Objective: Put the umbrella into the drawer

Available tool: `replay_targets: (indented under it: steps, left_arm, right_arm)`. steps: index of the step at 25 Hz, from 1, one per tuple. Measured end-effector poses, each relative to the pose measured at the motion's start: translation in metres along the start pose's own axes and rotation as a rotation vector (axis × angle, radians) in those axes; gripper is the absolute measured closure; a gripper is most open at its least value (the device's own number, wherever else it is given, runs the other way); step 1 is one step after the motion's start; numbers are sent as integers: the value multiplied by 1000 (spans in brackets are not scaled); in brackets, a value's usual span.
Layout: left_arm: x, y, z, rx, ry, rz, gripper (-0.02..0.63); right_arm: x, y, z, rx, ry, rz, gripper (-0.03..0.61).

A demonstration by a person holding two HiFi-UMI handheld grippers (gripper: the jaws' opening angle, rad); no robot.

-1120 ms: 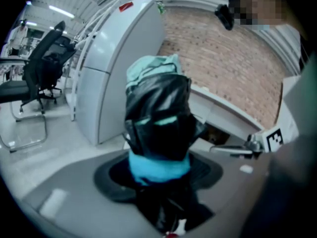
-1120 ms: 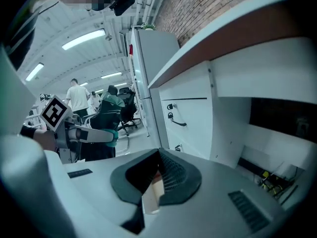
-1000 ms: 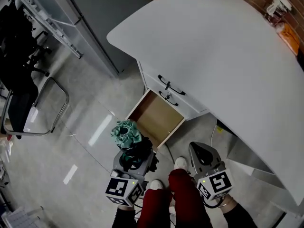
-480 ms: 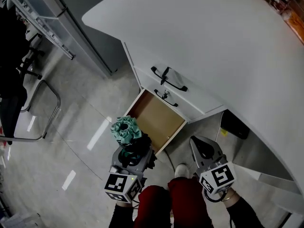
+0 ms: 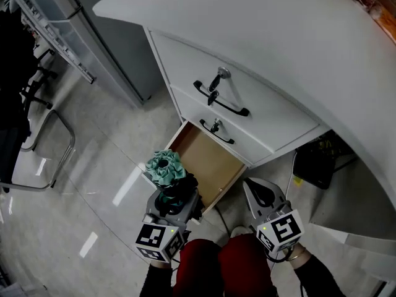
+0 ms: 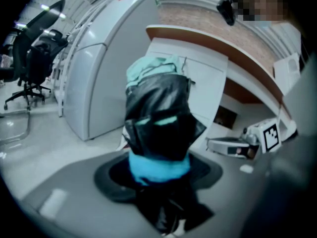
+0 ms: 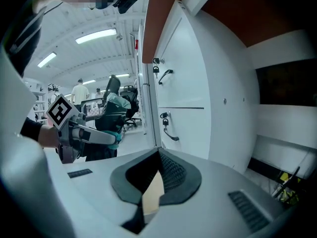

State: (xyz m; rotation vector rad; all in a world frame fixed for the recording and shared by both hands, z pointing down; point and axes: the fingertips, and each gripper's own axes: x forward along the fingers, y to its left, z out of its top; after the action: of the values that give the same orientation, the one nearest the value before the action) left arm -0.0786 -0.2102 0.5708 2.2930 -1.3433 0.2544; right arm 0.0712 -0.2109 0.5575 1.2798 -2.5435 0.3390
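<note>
A folded umbrella, teal and black, stands up out of my left gripper, which is shut on its lower part. In the left gripper view the umbrella fills the middle, with a blue band between the jaws of the left gripper. The open wooden drawer is the lowest one of the white cabinet, just beyond and right of the umbrella. My right gripper is at the drawer's near right corner, jaws meeting at the tip and holding nothing. The right gripper view shows its jaws closed to a point.
Two closed drawers with black handles and a hanging key sit above the open one, under a white desk top. A grey cabinet stands at the left, a chair beyond it. Red trouser legs are below.
Both grippers have come down and closer to the cabinet; its closed drawer fronts now show. The umbrella stays in the left gripper, and the right gripper is still shut.
</note>
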Motion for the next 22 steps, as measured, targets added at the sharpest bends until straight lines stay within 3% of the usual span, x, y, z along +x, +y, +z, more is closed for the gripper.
replay_targets:
  steps: [9, 22]
  left_arm:
    - [25, 11, -29, 40, -7, -21, 345]
    - [61, 25, -60, 60, 25, -51, 345]
  right_arm:
    - [19, -5, -31, -17, -40, 6, 577]
    - [62, 8, -69, -12, -12, 57, 577]
